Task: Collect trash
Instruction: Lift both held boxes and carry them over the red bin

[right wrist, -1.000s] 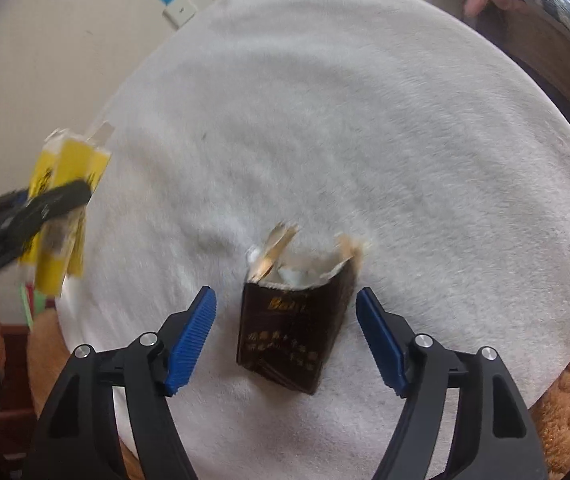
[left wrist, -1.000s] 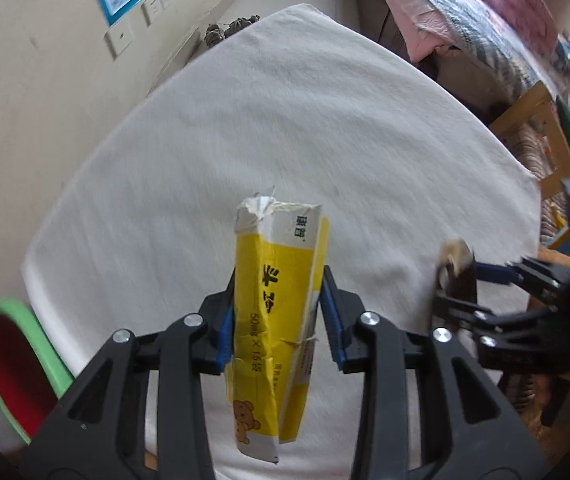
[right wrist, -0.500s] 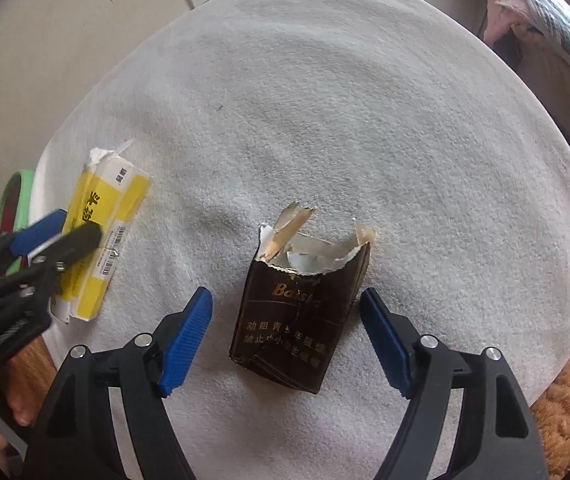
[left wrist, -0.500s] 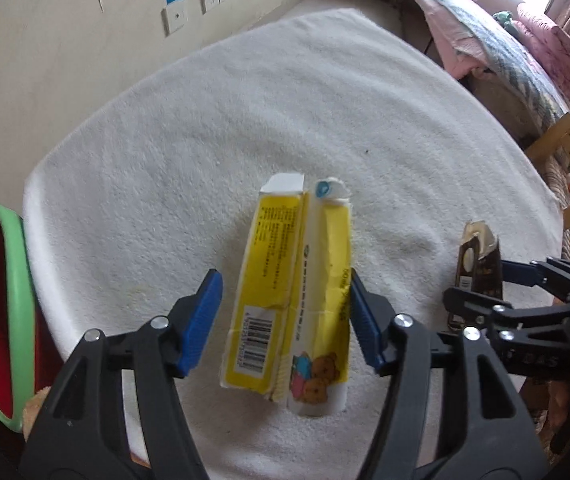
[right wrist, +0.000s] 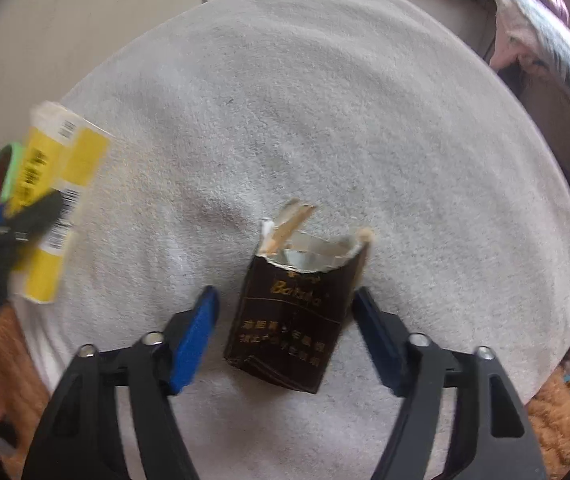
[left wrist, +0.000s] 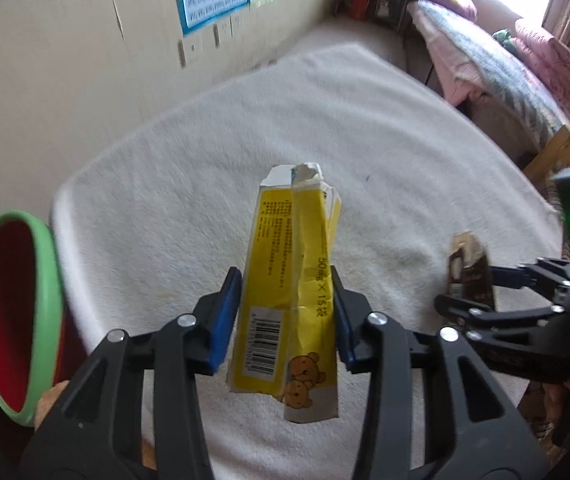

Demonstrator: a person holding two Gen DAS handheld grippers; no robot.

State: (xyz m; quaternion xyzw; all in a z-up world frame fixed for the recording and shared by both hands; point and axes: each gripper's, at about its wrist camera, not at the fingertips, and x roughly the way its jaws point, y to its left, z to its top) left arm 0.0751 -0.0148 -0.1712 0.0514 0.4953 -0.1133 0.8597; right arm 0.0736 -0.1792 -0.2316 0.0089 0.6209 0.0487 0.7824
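Yellow carton (left wrist: 291,292): we close the left claw (left wrist: 285,316) onto it; pads touching.
Brown pack (right wrist: 297,312): lies on the tabletop (right wrist: 325,100) between our closing right claw (right wrist: 285,340); one gap remains.
Next: carry both to the bin (left wrist: 13,312).

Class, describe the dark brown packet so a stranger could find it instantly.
Start at the white towel-covered table. Near its front edge, between the right gripper's closing blue pads, is the dark brown packet. Unlike the tall yellow carton, it has gold lettering and a torn, foil-lined top.
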